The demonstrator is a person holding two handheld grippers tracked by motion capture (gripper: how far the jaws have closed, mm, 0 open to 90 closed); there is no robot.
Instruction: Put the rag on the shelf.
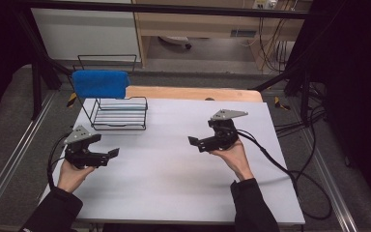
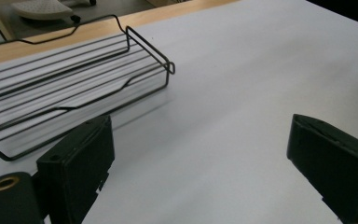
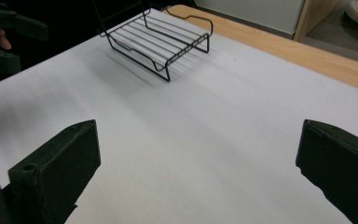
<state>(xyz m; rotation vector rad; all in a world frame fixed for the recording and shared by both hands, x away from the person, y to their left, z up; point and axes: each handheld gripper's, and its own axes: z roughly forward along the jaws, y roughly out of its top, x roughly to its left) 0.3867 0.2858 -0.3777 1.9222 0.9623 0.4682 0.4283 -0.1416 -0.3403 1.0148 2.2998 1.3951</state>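
At the left of the high view we see the left hand (image 1: pixel 72 175) come up from the bottom edge in a dark sleeve, palm under the left tool (image 1: pixel 107 155), a black two-jaw device with a grey three-cornered plate on top. It is held low over the white-topped bench (image 1: pixel 174 183), near the bench's left edge, and its jaws point toward the middle of the bench. In the left gripper view the jaws stand spread wide with bare bench between them; nothing is pinched.

Just beyond the left tool, toward the far left corner of the bench, stands the black wire rack with a slatted floor (image 1: pixel 121 116). It rests on the bench, apart from the left tool, and in the left gripper view it lies ahead and to the left of the jaws (image 2: pixel 74 79). A bright blue cloth (image 1: pixel 100 83) is draped over the rack's tall back frame.

Further right, the right hand (image 1: pixel 234 155) reaches in from the lower right with the forearm angled inward. It grips the right tool (image 1: pixel 194 141), whose jaws point left toward the rack. In the right gripper view those jaws are likewise spread wide and empty, and the rack (image 3: pixel 161 42) sits well ahead of them, across open bench.
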